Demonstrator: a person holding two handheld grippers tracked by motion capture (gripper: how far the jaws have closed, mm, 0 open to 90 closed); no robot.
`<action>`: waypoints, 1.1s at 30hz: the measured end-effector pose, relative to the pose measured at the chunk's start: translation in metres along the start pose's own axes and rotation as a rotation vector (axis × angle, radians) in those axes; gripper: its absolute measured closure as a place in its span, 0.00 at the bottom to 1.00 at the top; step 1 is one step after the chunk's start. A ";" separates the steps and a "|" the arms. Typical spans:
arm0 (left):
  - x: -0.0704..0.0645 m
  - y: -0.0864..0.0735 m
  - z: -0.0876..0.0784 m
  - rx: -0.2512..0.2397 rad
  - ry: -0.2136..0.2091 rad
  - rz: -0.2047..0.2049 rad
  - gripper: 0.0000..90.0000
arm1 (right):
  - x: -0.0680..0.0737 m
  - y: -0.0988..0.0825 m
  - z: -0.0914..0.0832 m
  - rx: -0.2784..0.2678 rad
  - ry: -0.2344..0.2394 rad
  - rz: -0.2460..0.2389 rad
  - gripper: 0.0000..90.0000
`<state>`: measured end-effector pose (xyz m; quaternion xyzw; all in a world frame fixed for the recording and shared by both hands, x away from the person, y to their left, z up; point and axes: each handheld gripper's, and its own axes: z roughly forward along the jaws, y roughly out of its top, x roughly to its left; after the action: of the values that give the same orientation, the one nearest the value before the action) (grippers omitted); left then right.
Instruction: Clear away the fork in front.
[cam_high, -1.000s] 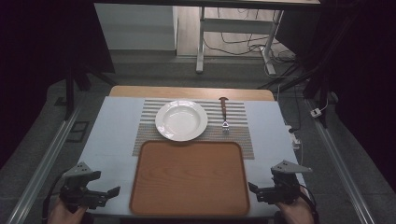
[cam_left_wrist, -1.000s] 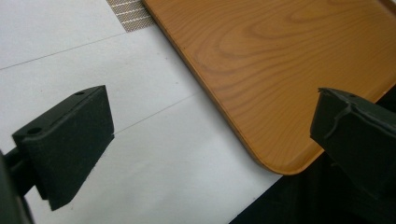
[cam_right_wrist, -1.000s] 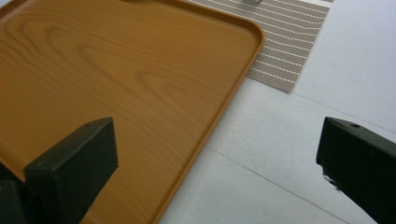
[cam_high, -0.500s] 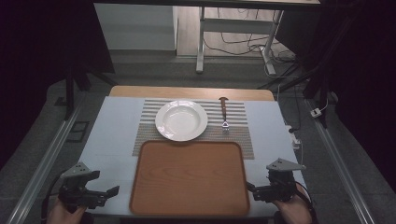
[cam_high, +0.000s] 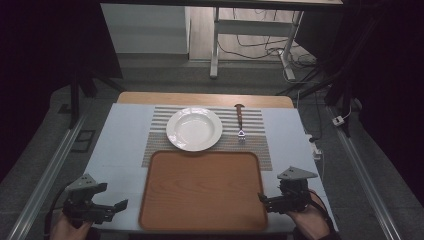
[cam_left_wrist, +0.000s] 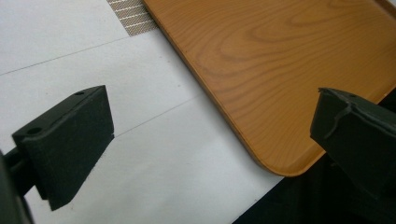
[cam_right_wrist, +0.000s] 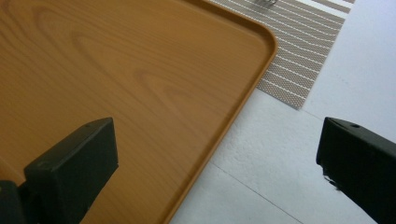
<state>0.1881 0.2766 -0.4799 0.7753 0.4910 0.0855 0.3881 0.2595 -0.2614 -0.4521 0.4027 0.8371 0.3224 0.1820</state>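
Observation:
A wooden tray (cam_high: 202, 187) lies near the table's front edge, partly over a striped placemat (cam_high: 160, 123). On the mat sit a white plate (cam_high: 194, 129) and a fork (cam_high: 240, 125) to its right. My left gripper (cam_high: 120, 205) hovers open off the tray's front left corner (cam_left_wrist: 275, 163). At the tray's right edge my right gripper (cam_high: 261, 198) stands open, and the tray rim (cam_right_wrist: 219, 140) runs between its jaws. Neither gripper holds anything.
The table top (cam_high: 120, 145) is pale with a wooden strip along its far edge. Metal rails (cam_high: 50, 170) flank both sides. A desk frame and cables (cam_high: 240, 45) stand on the floor beyond.
The right gripper has shifted slightly left toward the tray's right edge. The left gripper has barely moved.

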 end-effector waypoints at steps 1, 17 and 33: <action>0.000 0.000 0.000 0.003 0.000 0.002 0.00 | 0.001 0.001 0.001 0.003 -0.003 -0.009 0.00; 0.000 0.000 0.000 0.008 -0.005 0.005 0.00 | 0.018 0.022 0.028 0.096 -0.050 -0.207 0.00; 0.001 0.000 0.000 0.006 -0.009 -0.002 0.00 | 0.017 0.046 0.059 0.148 -0.113 -0.343 0.00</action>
<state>0.1888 0.2769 -0.4802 0.7765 0.4901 0.0800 0.3880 0.3079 -0.2028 -0.4636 0.2838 0.9035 0.2011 0.2506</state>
